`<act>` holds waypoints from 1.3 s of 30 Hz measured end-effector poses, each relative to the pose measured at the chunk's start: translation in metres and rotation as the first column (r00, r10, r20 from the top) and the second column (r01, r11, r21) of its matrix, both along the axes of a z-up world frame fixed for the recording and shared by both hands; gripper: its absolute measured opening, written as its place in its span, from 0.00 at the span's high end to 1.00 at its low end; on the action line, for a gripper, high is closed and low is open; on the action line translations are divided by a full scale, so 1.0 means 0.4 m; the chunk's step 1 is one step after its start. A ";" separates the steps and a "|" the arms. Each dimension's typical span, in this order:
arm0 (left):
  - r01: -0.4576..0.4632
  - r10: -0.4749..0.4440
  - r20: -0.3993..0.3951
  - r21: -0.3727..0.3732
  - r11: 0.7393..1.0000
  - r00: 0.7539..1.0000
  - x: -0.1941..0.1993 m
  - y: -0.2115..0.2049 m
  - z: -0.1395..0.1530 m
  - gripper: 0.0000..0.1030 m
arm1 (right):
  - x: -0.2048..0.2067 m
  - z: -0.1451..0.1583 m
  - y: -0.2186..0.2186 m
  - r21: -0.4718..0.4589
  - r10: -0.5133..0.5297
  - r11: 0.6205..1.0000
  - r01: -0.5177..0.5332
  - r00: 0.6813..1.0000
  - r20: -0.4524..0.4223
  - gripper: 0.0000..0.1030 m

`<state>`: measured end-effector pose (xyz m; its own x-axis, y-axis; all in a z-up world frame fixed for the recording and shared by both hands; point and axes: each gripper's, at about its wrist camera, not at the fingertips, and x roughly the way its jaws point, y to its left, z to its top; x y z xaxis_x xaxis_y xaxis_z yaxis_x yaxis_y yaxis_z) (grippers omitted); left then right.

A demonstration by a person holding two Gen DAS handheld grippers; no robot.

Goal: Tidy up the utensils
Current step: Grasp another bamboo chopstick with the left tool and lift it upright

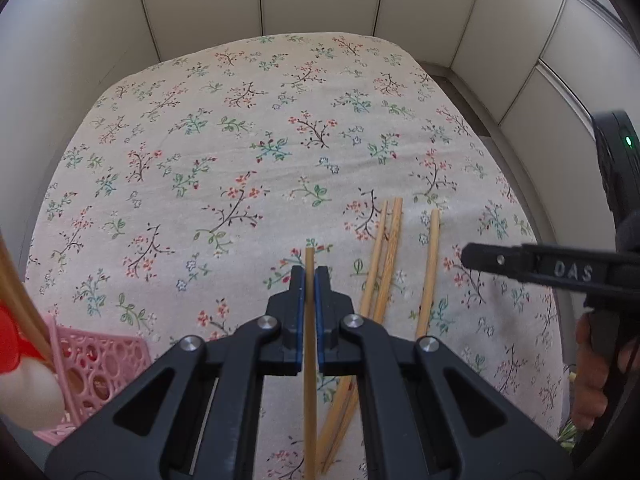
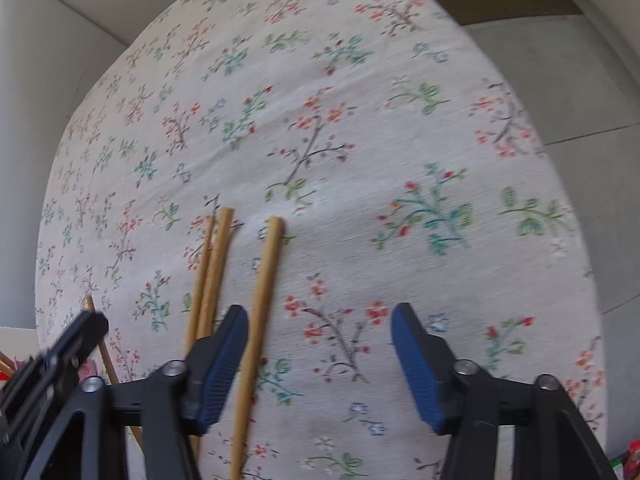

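Note:
My left gripper [image 1: 310, 276] is shut on one wooden chopstick [image 1: 309, 392], which runs upright between its blue pads above the floral tablecloth [image 1: 240, 140]. Three more chopsticks lie on the cloth just to its right: a crossed pair [image 1: 384, 264] and a single one [image 1: 430, 272]. In the right wrist view my right gripper [image 2: 320, 316] stands open, low over the cloth. The single chopstick [image 2: 262, 300] lies between its jaws, close against the left pad [image 2: 224, 364], and the pair [image 2: 210, 276] lies outside that pad. The left gripper's finger [image 2: 80, 332] shows at the lower left.
A pink openwork basket [image 1: 100, 360] stands at the lower left with chopsticks and a red-and-white utensil [image 1: 16, 364] in it. A person's hand [image 1: 592, 380] holds the right gripper's handle. White panelled walls surround the table, and its right edge drops to grey floor [image 2: 560, 100].

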<state>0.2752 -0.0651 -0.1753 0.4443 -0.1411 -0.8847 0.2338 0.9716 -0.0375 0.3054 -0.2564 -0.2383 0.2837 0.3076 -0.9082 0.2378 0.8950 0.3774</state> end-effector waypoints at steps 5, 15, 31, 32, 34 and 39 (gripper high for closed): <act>0.008 -0.008 -0.004 -0.012 1.000 1.000 -0.046 0.020 0.018 0.95 | 0.022 -0.019 0.027 -0.004 -0.023 1.000 0.023 1.000 0.009 0.64; 0.017 -0.017 -0.019 -0.025 1.000 1.000 -0.085 0.024 0.012 0.95 | 0.050 -0.032 0.091 -0.081 -0.019 0.996 0.023 0.999 0.049 0.71; 0.011 -0.013 0.099 0.018 1.000 0.995 -0.165 0.038 0.068 0.95 | -0.081 0.113 0.084 -0.051 -0.002 0.999 0.013 0.975 0.222 0.93; 0.012 -0.014 0.112 0.017 1.000 0.994 -0.174 0.039 0.078 0.95 | -0.096 0.128 0.085 -0.046 0.001 0.999 0.010 0.971 0.238 0.93; 0.014 -0.016 0.140 0.014 1.000 0.990 -0.194 0.038 0.098 0.95 | -0.124 0.158 0.083 -0.041 0.004 0.999 0.007 0.963 0.269 0.93; 0.038 -0.038 0.211 0.008 0.999 0.977 -0.236 0.034 0.147 0.95 | -0.195 0.234 0.066 -0.040 0.007 0.999 0.007 0.937 0.348 0.93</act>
